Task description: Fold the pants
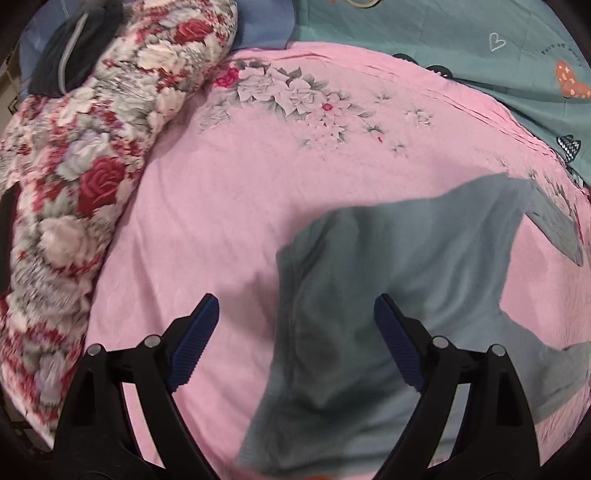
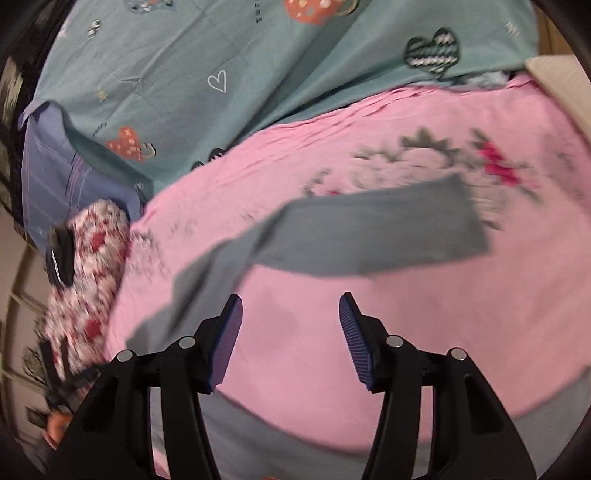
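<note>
Bedding covers nearly everything in both views: a pink bedspread [image 1: 229,206] printed with grey and crimson flowers lies flat across the bed, and a teal sheet [image 1: 424,33] with hearts and mug motifs runs along its far edge. In the right wrist view the same pink bedspread [image 2: 369,332] fills the middle ground, with the teal sheet [image 2: 192,55] above it.

A rolled quilt [image 1: 85,155] in a red-and-white rose print lies along the left edge of the bedspread, with a dark garment [image 1: 70,51] resting on its far end. A blue pillowcase [image 1: 264,22] shows behind it; in the right wrist view this blue pillowcase [image 2: 51,177] sits at the left beside the quilt [image 2: 92,269].

The grey-green pants [image 1: 388,295] lie spread on the pink bedspread, their waist end toward the camera and one leg trailing off to the right. From the right wrist the pants [image 2: 369,232] appear blurred, with one leg stretched out to the right on the bedspread.

The left claw [image 1: 295,341] hangs above the pants with its blue-padded fingers spread wide, gripping nothing. The right claw [image 2: 291,341] is likewise spread wide and empty, over bare pink bedspread just beside the pants.
</note>
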